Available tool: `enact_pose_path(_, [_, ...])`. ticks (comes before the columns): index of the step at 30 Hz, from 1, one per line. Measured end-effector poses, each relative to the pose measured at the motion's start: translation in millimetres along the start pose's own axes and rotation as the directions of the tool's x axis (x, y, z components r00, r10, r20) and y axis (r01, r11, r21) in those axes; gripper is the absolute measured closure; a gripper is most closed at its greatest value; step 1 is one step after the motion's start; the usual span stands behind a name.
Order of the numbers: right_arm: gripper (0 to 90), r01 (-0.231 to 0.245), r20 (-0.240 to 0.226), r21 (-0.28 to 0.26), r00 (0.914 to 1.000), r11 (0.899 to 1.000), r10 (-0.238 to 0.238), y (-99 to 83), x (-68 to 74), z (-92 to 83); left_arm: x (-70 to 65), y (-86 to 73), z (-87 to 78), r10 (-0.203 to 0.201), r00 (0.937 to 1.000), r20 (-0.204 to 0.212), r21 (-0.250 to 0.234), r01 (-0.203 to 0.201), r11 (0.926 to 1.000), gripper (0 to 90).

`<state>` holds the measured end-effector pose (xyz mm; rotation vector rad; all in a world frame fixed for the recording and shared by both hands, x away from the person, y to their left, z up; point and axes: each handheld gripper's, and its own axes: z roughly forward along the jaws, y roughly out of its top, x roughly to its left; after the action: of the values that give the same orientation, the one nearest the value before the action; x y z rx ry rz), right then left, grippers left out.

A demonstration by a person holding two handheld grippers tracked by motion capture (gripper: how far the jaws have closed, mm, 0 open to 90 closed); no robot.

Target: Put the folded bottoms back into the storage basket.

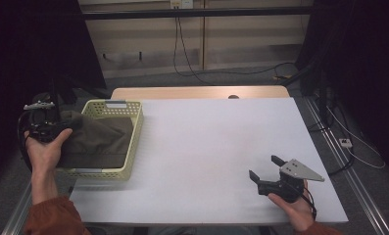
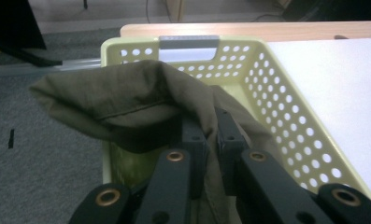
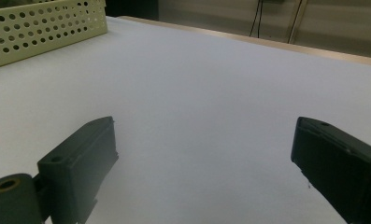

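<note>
Left gripper (image 2: pixel 210 140) clamped on cloth (image 2: pixel 127 100) over basket (image 2: pixel 286 107); right gripper (image 3: pixel 204 163) jaws apart.
Risk: thin pinch, cloth may slip.

The left gripper (image 2: pixel 211 133) has its two black jaws pinched on a fold of olive-green cloth (image 2: pixel 127 100). The cloth spills over the near left rim of a pale yellow perforated basket (image 2: pixel 286 112) (grey handle at its far end), which sits on a white table (image 2: pixel 342 79).

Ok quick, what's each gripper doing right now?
Left gripper: closed on the olive cloth at the yellow basket.
Right gripper: open, holding nothing.
</note>
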<state>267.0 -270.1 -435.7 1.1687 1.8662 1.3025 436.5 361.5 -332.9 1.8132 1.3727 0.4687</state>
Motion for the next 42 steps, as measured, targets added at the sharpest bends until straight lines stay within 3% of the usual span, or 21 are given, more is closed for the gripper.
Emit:
enact_pose_path(5, [7.0,-0.003,0.0,-0.001,1.0,1.0,0.003,0.0,0.2,0.1,6.0,-3.5,4.6,-0.015,0.9996,-0.022,0.034,0.015,0.9993,85.7])
enact_pose_path(14, [7.0,-0.004,0.0,0.0,1.0,1.0,0.004,0.0,0.3,0.2,9.1,-7.7,14.9,-0.048,0.996,-0.075,0.053,0.052,0.9972,85.6])
enact_pose_path(20, [7.1,-0.005,-0.001,0.0,1.0,1.0,0.005,0.1,0.4,0.3,9.2,-10.1,29.0,-0.043,0.9914,-0.124,0.088,0.054,0.9946,85.6])
enact_pose_path(25, [7.1,-0.003,-0.002,0.0,1.0,1.0,0.003,0.2,0.6,0.5,7.4,-11.8,39.5,-0.036,0.9905,-0.133,0.107,0.051,0.993,85.6])
enact_pose_path(26, [7.1,0.0,-0.003,0.001,1.0,1.0,0.0,0.1,0.4,0.5,8.8,-12.0,40.3,-0.015,0.9915,-0.13,0.131,0.032,0.9909,85.6])
enact_pose_path(28, [7.1,0.0,-0.003,0.001,1.0,1.0,0.0,0.1,0.5,0.5,8.2,-13.5,45.0,-0.042,0.9894,-0.139,0.116,0.059,0.9915,85.6])
enact_pose_path(30, [7.1,-0.001,-0.003,0.001,1.0,1.0,0.001,0.0,0.3,0.5,10.5,-14.5,46.3,-0.023,0.9898,-0.141,0.13,0.042,0.9906,85.6])
enact_pose_path(31, [7.1,-0.001,-0.003,0.002,1.0,1.0,0.001,0.0,0.3,0.6,9.3,-15.5,49.1,-0.054,0.9873,-0.15,0.103,0.07,0.9922,85.6])
enact_pose_path(34, [7.1,-0.001,-0.003,0.003,1.0,1.0,0.001,-0.1,0.3,0.9,10.2,-16.8,52.9,-0.068,0.9878,-0.14,0.093,0.082,0.9923,85.5])
enact_pose_path(36, [7.1,0.0,-0.004,0.003,1.0,1.0,0.0,-0.1,0.5,1.1,10.6,-17.3,55.1,-0.066,0.9885,-0.136,0.105,0.081,0.9911,85.5])
enact_pose_path(37, [7.1,0.001,-0.004,0.003,1.0,1.0,-0.001,-0.1,0.5,1.0,11.9,-17.5,55.2,-0.042,0.9904,-0.132,0.126,0.059,0.9903,85.5])
enact_pose_path(38, [7.1,0.001,-0.004,0.002,1.0,1.0,-0.001,0.0,0.5,1.0,9.9,-18.2,57.3,-0.066,0.988,-0.14,0.109,0.081,0.9907,85.5])
enact_pose_path(42, [7.1,0.0,-0.004,0.003,1.0,1.0,0.0,-0.1,0.2,0.9,8.9,-18.3,59.6,-0.049,0.9898,-0.133,0.131,0.067,0.9891,85.5])
